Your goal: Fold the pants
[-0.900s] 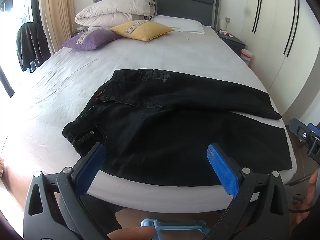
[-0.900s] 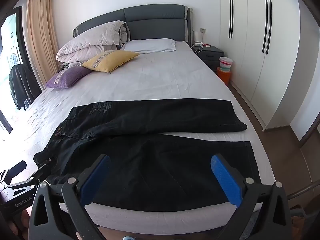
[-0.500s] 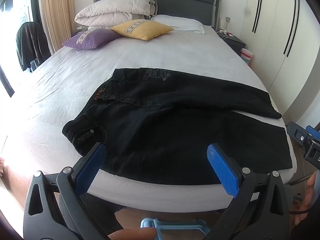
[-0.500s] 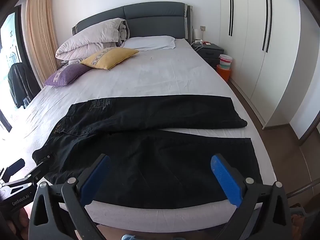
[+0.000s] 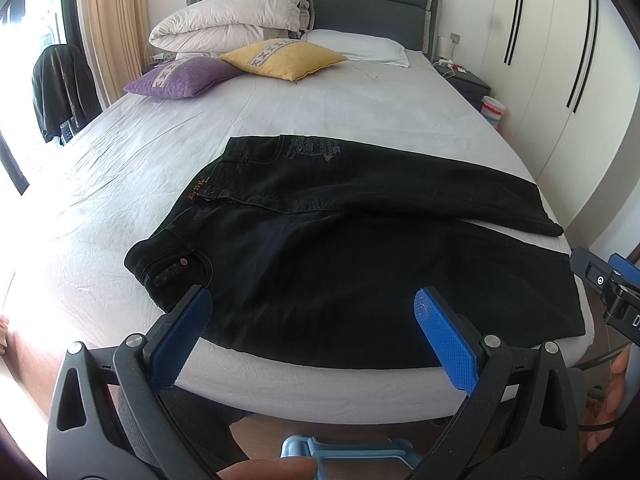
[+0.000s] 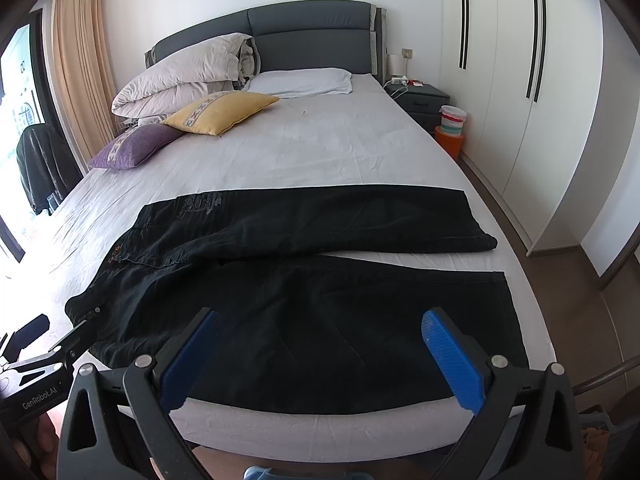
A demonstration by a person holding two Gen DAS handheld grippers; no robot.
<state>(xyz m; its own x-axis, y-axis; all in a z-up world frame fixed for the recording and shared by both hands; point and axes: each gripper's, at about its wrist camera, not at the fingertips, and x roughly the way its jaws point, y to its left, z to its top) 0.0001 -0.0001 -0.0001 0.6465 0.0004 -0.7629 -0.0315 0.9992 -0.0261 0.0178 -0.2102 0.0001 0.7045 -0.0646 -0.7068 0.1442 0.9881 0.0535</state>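
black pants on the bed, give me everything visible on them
The black denim pants lie flat across the foot of the grey-sheeted bed, unfolded. Waistband to the left with an orange label, a metal button and pale embroidery near the far hip; the two legs run right, splayed apart at the hems, the near leg along the mattress edge. Only the sheet touches them; both sets of open tongs are short of the cloth.

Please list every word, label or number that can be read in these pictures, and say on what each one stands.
"GenRobot.AI": white letters on the left gripper body, in the right wrist view.
Orange stitched waistband label on the pants: too small to read.
Grey pocket embroidery: a large "D" shows, the rest is unreadable.
Right gripper marking: cut off.
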